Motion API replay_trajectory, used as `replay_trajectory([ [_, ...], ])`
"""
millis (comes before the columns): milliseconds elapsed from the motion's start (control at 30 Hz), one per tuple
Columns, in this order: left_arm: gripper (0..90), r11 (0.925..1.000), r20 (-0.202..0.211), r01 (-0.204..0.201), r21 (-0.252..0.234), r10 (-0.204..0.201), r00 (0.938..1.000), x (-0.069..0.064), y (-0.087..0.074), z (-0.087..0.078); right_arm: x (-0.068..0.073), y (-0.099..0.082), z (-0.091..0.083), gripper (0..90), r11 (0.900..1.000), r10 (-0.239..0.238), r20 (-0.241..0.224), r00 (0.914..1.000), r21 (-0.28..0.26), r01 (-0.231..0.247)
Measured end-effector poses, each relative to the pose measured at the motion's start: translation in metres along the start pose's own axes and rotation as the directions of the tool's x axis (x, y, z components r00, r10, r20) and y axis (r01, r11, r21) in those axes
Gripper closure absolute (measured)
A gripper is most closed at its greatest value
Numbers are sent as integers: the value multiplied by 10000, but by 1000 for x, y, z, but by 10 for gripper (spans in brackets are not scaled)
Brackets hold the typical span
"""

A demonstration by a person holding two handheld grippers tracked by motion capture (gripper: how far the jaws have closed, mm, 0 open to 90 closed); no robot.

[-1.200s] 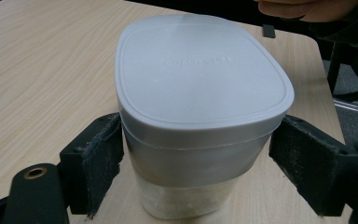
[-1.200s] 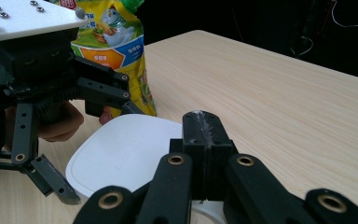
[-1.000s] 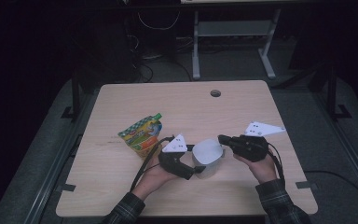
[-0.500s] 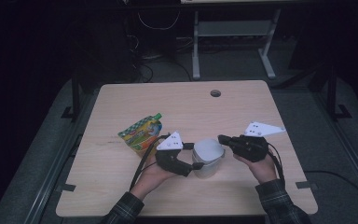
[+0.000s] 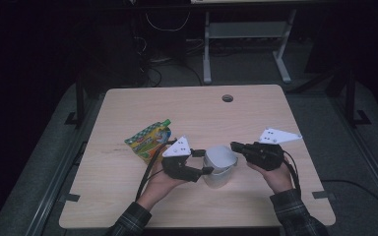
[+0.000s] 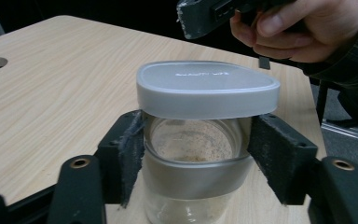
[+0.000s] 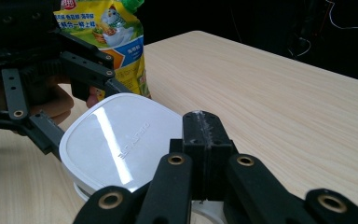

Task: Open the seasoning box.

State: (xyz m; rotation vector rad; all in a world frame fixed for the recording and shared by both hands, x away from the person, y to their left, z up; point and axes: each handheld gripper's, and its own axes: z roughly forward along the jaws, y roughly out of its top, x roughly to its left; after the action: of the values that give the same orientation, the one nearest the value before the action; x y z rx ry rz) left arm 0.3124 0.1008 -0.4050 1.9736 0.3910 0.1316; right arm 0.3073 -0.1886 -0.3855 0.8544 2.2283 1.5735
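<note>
We see a glass jar (image 6: pixel 193 163) w/ a grey lid (image 6: pixel 207 88) standing between the two pads of the left gripper (image 5: pixel 197 162); its jaws are closed on the jar body, just under the lid. The lid sits a bit tilted on the rim. The right gripper (image 7: pixel 205 140) is just beside the lid edge, jaws pressed together, holding nothing. Behind the left gripper, a colourful pouch (image 5: pixel 149 139) lies flat on the wooden table (image 5: pixel 197 110), apart from the jar.
</note>
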Motion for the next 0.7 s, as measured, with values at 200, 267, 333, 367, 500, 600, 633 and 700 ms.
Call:
replay_trajectory([
  [200,440,9999,-73,132,-97,-133,9999,0,2,-2,0,0,0,896,10000,-6,4,10000,24,6],
  [267,468,9999,-52,135,-92,-136,9999,0,2,-2,0,0,0,896,10000,-2,2,10000,15,2],
  [333,493,9999,-49,96,-93,-96,9999,0,2,-3,0,0,0,897,10000,-15,-2,10000,1,15],
  [367,510,9999,-67,91,-89,-91,9999,0,2,-3,0,0,0,897,10000,-12,-7,10000,4,12],
  [500,599,9999,-24,68,-99,-68,10000,0,3,-4,0,0,0,897,10000,-19,-22,10000,12,19],
  [600,664,9999,44,70,-83,-70,10000,0,4,-4,0,0,0,897,10000,12,-39,10000,28,-12],
  [633,700,10000,88,78,-44,-78,9999,0,4,-4,-1,0,0,897,10000,13,-38,10000,30,-12],
  [700,751,9999,112,103,-2,-103,9999,0,4,-4,-2,0,-1,897,9999,112,-47,9999,58,-112],
])
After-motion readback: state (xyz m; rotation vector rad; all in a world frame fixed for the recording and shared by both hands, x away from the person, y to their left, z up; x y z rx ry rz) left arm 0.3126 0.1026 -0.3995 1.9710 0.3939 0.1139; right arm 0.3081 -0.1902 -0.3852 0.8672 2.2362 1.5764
